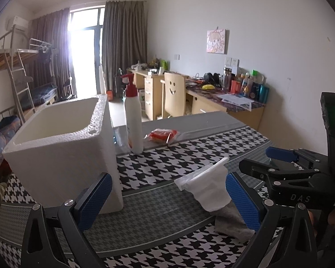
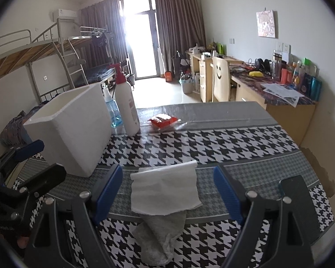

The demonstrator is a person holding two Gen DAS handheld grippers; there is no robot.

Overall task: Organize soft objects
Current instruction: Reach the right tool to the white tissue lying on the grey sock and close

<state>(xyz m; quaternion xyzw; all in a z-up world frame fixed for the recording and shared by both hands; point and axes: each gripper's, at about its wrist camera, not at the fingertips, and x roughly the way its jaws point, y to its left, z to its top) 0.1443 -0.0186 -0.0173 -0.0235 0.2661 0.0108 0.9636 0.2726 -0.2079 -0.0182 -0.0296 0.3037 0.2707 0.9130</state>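
Observation:
A white cloth [image 2: 165,189] lies on the houndstooth tablecloth [image 2: 223,143], overlapping a grey sock [image 2: 160,234] that reaches toward the near edge. My right gripper [image 2: 167,192] stands open, its blue pads on either side of the white cloth and above it. My left gripper [image 1: 167,201] is open too, with the white foam box [image 1: 62,147] by its left finger and the white cloth [image 1: 207,185] and grey sock [image 1: 232,223] by its right finger. The right gripper [image 1: 256,160] shows at the right of the left wrist view. Nothing is held.
A white pump bottle [image 2: 127,102] with a red top stands behind the box, a blue spray bottle [image 2: 111,109] beside it. A red packet [image 2: 165,120] lies mid-table. Behind are a desk [image 2: 285,102], a chair [image 2: 221,78] and a bunk bed [image 2: 33,62].

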